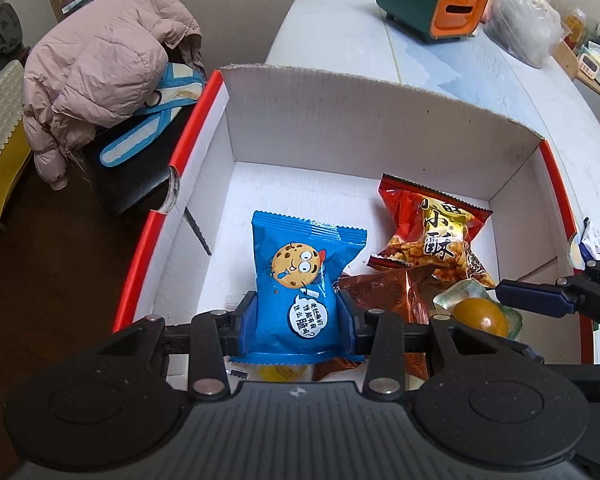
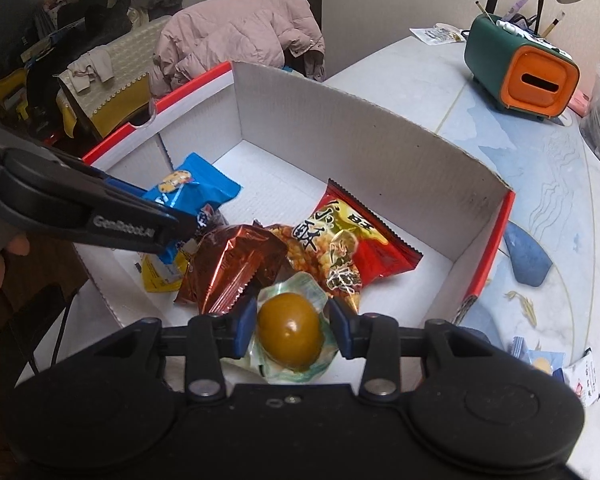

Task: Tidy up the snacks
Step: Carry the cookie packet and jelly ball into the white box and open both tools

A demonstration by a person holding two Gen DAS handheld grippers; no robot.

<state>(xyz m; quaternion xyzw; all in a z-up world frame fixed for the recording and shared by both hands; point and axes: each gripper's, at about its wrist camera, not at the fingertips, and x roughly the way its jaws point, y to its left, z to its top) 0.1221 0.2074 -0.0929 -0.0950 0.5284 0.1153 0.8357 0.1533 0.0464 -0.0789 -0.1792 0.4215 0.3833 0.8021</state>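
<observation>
A white cardboard box (image 1: pixel 340 128) (image 2: pixel 340 136) with red outer sides stands on the table. Inside the box, my left gripper (image 1: pixel 298 320) is shut on a blue cookie packet (image 1: pixel 300 276) (image 2: pixel 198 184). My right gripper (image 2: pixel 292 330) is shut on a clear-wrapped brown egg (image 2: pixel 290 336) (image 1: pixel 480 314), held low over the box's near part. A red snack bag (image 1: pixel 440 232) (image 2: pixel 352 240) and a brown foil packet (image 1: pixel 388 292) (image 2: pixel 236 264) lie on the box floor. A yellow packet (image 2: pixel 160 276) (image 1: pixel 278 372) lies under the blue one.
A green and orange holder (image 1: pixel 432 4) (image 2: pixel 520 68) stands on the table behind the box, with a clear plastic bag (image 1: pixel 524 16) beside it. Small packets (image 2: pixel 556 368) lie on the table right of the box. A pink jacket (image 1: pixel 100 68) hangs over a chair on the left.
</observation>
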